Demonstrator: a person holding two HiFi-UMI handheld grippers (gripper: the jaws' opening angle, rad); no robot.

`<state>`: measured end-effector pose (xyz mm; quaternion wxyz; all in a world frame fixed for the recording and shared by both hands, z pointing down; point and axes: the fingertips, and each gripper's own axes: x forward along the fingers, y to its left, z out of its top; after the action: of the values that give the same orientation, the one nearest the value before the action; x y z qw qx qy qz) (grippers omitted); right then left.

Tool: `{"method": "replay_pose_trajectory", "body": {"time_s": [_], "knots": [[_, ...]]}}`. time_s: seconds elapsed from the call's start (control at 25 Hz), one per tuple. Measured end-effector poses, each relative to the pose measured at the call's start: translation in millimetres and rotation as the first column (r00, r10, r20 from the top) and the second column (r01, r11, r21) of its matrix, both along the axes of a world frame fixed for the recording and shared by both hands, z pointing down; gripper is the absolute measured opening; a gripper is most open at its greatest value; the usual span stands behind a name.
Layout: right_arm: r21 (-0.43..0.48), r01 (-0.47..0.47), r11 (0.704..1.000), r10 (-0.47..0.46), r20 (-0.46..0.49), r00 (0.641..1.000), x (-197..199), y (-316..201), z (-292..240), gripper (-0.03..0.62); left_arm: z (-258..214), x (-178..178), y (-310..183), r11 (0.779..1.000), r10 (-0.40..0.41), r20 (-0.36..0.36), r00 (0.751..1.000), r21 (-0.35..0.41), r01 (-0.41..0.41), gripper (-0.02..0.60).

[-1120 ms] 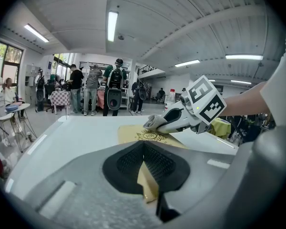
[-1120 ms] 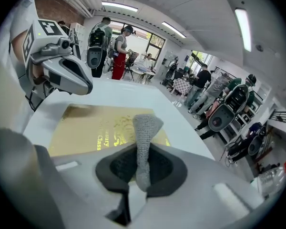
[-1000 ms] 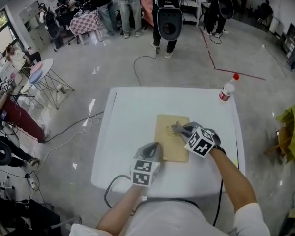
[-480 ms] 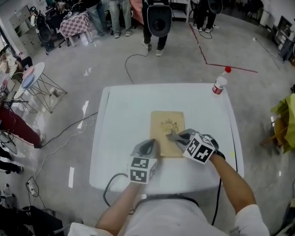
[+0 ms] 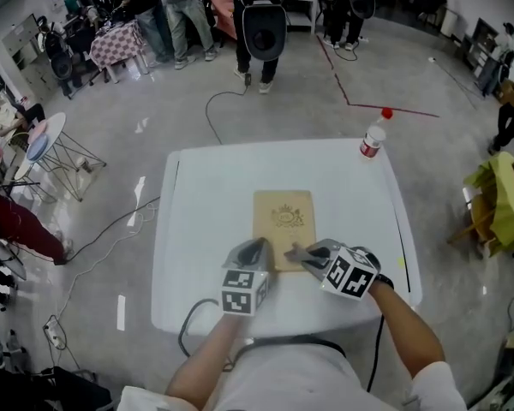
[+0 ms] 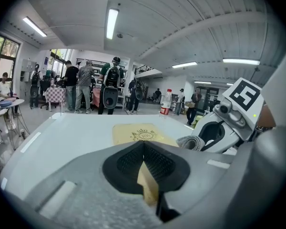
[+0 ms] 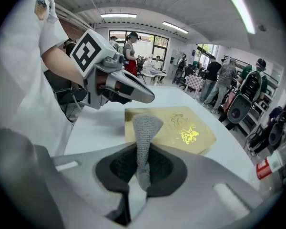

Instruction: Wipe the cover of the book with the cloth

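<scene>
A tan book (image 5: 283,217) with a gold crest lies flat in the middle of the white table (image 5: 201,229). My left gripper (image 5: 260,249) is shut on the book's near left corner; its own view shows the tan edge (image 6: 146,187) pinched between the pads. My right gripper (image 5: 301,253) is shut on a grey knitted cloth (image 7: 144,137). The cloth's free end rests on the cover near the book's near edge (image 7: 176,128). In the left gripper view, the cloth (image 6: 193,142) and the right gripper's body (image 6: 229,123) sit just right of the book.
A plastic bottle (image 5: 373,137) with a red cap stands at the table's far right corner. A black cable (image 5: 193,332) hangs off the near edge. Several people and chairs are on the floor beyond the table. Yellow-green fabric (image 5: 501,204) lies off to the right.
My right gripper has drawn the cloth across the cover from around the crest toward the near edge. The left gripper keeps its hold on the book's corner.
</scene>
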<state>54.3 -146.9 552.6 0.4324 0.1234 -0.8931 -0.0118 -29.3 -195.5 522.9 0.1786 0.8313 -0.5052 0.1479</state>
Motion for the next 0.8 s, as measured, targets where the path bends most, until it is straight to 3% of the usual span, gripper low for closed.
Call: {"method": "replay_pose_trajectory", "body": {"time_s": [0.32, 0.6, 0.8], "knots": [[-0.042, 0.049, 0.998, -0.048, 0.012, 0.999, 0.5, 15.3, -4.8, 0.029, 1.3, 0.9, -7.4, 1.000, 0.003, -0.004, 1.000, -0.001, -0.003, 0.006], [0.068, 0.032, 0.997, -0.035, 0.046, 0.998, -1.4, -28.5, -47.0, 0.029, 0.9, -0.8, -11.5, 1.000, -0.003, 0.004, 1.000, -0.009, 0.003, 0.006], [0.138, 0.037, 0.990, -0.041, 0.021, 0.999, -13.0, -71.2, -55.6, 0.029, 0.3, -2.7, -13.2, 1.000, -0.011, 0.007, 1.000, -0.005, 0.011, 0.006]]}}
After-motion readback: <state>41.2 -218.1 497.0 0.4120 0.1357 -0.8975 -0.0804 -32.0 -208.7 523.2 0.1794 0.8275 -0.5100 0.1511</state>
